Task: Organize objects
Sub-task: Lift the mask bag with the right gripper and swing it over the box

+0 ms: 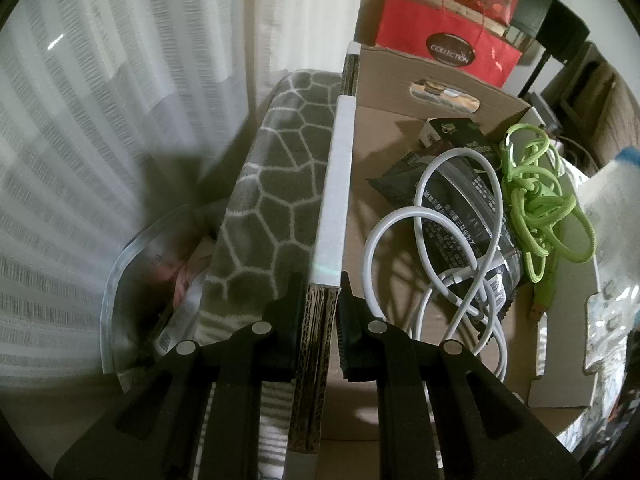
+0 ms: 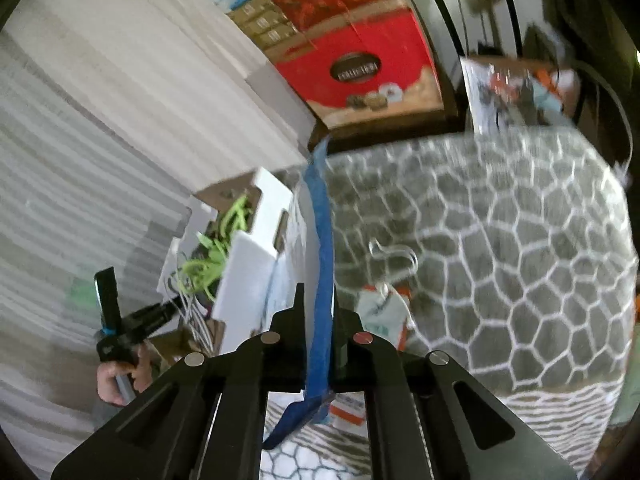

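clamping the cardboard box (image 1: 320, 208) wall, the left gripper (image 1: 318, 320) steadies it on the patterned blanket (image 1: 276, 184), white cable (image 1: 436, 248) and green cord (image 1: 536, 204) already inside. right gripper (image 2: 318, 320) pinches a blue-edged packet (image 2: 322, 272) beside the box, probably headed in.
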`<action>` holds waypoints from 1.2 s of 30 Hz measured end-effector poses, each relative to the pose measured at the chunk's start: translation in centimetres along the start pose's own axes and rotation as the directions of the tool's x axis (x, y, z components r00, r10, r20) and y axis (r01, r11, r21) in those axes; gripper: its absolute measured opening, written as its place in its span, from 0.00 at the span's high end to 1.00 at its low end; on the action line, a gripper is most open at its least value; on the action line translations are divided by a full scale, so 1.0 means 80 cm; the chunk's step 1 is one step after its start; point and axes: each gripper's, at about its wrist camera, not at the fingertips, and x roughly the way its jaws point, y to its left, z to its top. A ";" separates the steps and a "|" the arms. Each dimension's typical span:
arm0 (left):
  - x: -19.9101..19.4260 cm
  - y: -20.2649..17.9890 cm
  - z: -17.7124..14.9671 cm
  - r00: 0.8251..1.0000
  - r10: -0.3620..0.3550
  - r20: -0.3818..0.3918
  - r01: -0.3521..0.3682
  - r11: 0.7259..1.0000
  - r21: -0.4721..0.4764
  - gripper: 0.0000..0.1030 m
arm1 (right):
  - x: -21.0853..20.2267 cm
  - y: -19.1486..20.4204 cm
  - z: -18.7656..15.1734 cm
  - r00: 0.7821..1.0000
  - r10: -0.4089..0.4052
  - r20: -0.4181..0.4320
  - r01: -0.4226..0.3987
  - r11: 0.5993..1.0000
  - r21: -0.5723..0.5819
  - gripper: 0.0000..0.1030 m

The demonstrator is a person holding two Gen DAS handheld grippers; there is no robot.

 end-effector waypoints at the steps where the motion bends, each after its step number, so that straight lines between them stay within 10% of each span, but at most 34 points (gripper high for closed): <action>1: 0.000 0.001 -0.001 1.000 0.000 0.000 0.000 1.000 0.001 0.87 | -0.002 0.006 0.003 1.000 -0.008 0.009 0.008 1.000 -0.011 0.96; 10: -0.002 -0.001 0.000 1.000 -0.001 -0.001 0.001 1.000 -0.001 0.87 | -0.029 0.069 0.051 0.990 -0.057 0.129 0.068 0.995 -0.077 0.96; 20: -0.003 -0.002 -0.001 1.000 -0.002 -0.001 0.002 1.000 -0.004 0.87 | -0.037 0.125 0.088 0.981 0.071 0.178 -0.062 0.997 -0.055 0.96; 36: -0.005 -0.004 -0.002 1.000 -0.005 -0.002 0.005 1.000 -0.007 0.87 | 0.096 0.118 0.054 0.945 0.314 0.091 -0.326 0.927 0.185 0.96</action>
